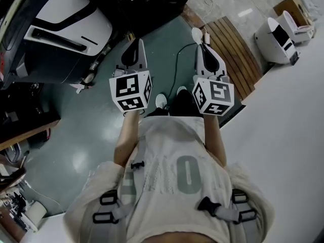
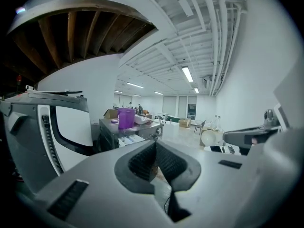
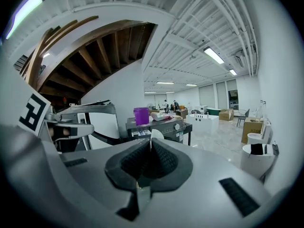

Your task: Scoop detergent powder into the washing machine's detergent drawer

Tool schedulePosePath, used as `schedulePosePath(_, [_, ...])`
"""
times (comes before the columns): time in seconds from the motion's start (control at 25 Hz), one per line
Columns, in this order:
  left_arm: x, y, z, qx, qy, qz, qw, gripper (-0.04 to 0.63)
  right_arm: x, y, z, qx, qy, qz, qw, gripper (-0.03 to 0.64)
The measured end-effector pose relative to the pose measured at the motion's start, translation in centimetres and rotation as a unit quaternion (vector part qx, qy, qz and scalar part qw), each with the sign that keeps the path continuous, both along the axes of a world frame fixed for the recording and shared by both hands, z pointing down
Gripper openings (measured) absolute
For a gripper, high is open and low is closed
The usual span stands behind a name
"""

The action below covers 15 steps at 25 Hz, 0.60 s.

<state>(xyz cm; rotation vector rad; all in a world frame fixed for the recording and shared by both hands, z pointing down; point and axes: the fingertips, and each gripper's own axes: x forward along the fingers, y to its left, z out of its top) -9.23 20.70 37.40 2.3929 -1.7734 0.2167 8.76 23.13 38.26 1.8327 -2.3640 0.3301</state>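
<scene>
One purple cup (image 3: 141, 115), white scoop (image 3: 155, 134) gripped

The left gripper (image 1: 136, 44) and the right gripper (image 1: 203, 49) are side by side in front of the person (image 1: 177, 176), with the person's shoes (image 1: 161, 101) on the floor (image 1: 101, 130) between them. A big machine (image 1: 66, 24) stands far on the left, a wooden deck (image 1: 233, 49) lies on the floor right of the right gripper, and a small machine (image 1: 276, 37) stands past the deck at the far right. Far ahead a cup (image 2: 126, 118) stands on top of a box-shaped machine (image 2: 142, 133), near its left end, with the big machine just to its left.
</scene>
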Motion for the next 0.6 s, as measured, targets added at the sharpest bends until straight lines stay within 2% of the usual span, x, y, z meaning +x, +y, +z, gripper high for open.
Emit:
schedulePosePath(0.24, [0.0, -2.2, -0.1, 0.001, 0.004, 0.009, 1.0000, 0.020, 0.4, -2.0, 0.0, -0.001, -0.005, 0.017, 1.000, 0.011])
schedulePosePath(0.6, [0.7, -8.3, -0.8, 0.010, -0.002, -0.007, 0.9999, 0.020, 0.2, -8.8, -0.6, 0.013, -0.009, -0.013, 1.000, 0.011])
